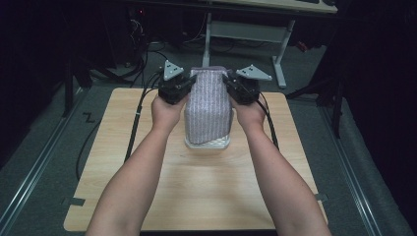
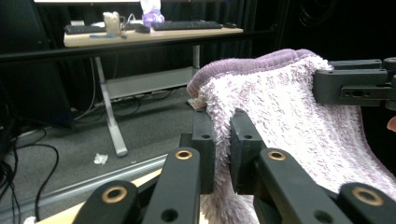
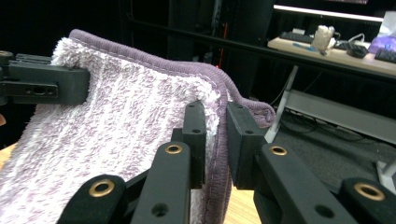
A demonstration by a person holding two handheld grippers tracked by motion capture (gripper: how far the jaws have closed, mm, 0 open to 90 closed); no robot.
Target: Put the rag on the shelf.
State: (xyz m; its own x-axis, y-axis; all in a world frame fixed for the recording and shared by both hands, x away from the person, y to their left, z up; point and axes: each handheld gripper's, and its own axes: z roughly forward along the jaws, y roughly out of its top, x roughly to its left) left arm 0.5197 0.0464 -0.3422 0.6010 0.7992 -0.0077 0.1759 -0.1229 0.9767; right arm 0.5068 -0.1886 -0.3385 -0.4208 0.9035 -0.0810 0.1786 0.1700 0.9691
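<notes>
We clamp our left gripper (image 1: 193, 80) and right gripper (image 1: 227, 80) on the towel's (image 1: 207, 105) two top corners — one each — holding it raised, its bottom edge hanging to the table (image 1: 206, 191) near its centre.

Both forearms reach forward, raised over the table. Left gripper (image 1: 189, 84) and right gripper (image 1: 230, 84) face each other, jaws of each clamped on the towel (image 1: 207, 105) top corners.
</notes>
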